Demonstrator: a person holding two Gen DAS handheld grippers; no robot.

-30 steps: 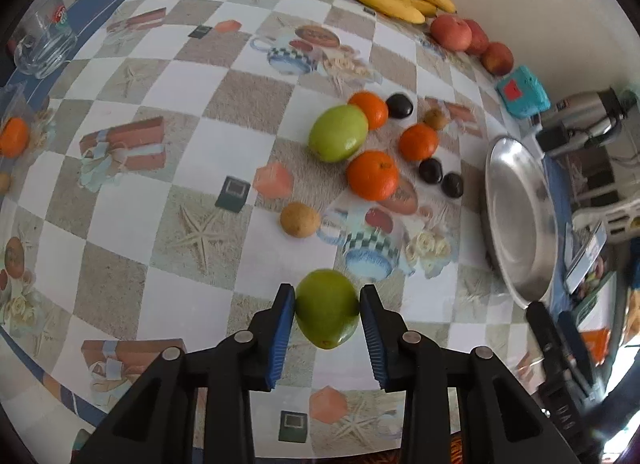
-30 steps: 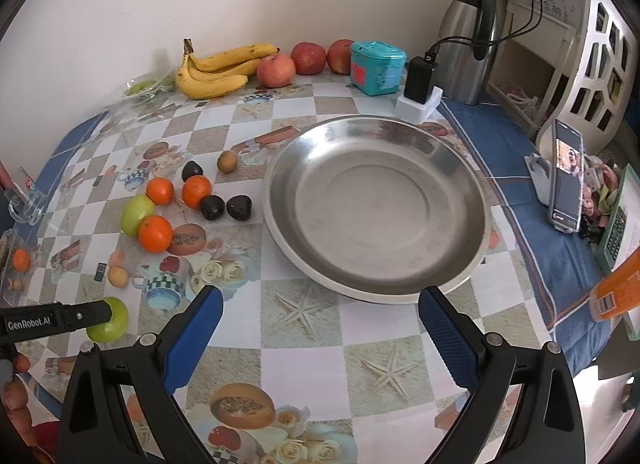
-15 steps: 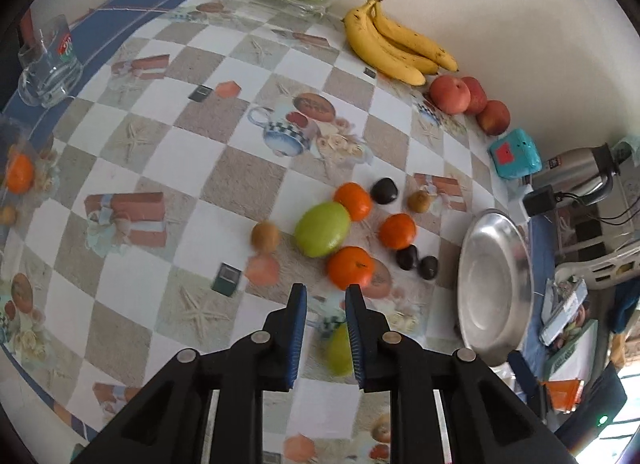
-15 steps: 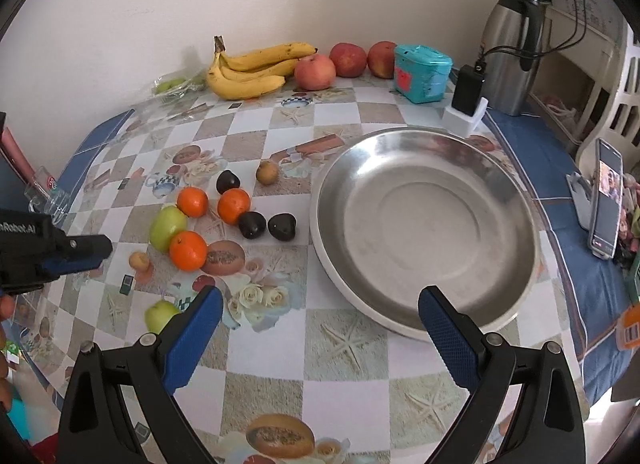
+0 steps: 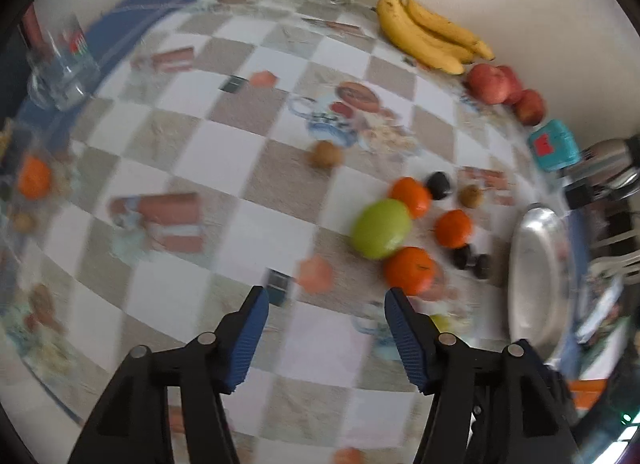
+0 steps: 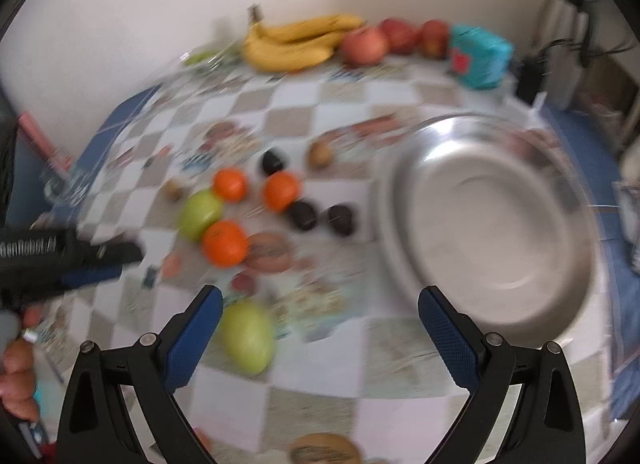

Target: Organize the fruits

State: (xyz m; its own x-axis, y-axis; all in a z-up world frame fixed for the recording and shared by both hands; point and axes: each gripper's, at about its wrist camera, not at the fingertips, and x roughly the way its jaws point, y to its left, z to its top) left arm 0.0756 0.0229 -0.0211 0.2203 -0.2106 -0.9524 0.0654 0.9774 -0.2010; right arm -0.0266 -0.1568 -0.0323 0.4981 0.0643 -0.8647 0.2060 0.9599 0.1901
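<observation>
Plainly a risk of rolling: near mango (image 6: 247,336) loose on the cloth by the right gripper (image 6: 320,320), jaws wide, empty; a clumsy nudge could send it off the table edge. Left gripper (image 5: 324,320) likewise wide, empty. Only the right view shows that mango whole; left view shows a glass (image 5: 60,68).

The left gripper (image 5: 325,300) is hovering over the checkered tablecloth (image 5: 256,232) with its blue fingers (image 5: 251,334) spread wide and nothing between them. Ahead, a green mango (image 5: 381,227) is lying against two oranges (image 5: 409,270), with a third orange (image 5: 453,228) and some dark fruits (blurred) (image 5: 471,261) just beside. A steel plate (image 5: 538,276) is sitting at the right. Bananas (image 5: 428,38) and apples (image 5: 490,84) are lining the wall.
</observation>
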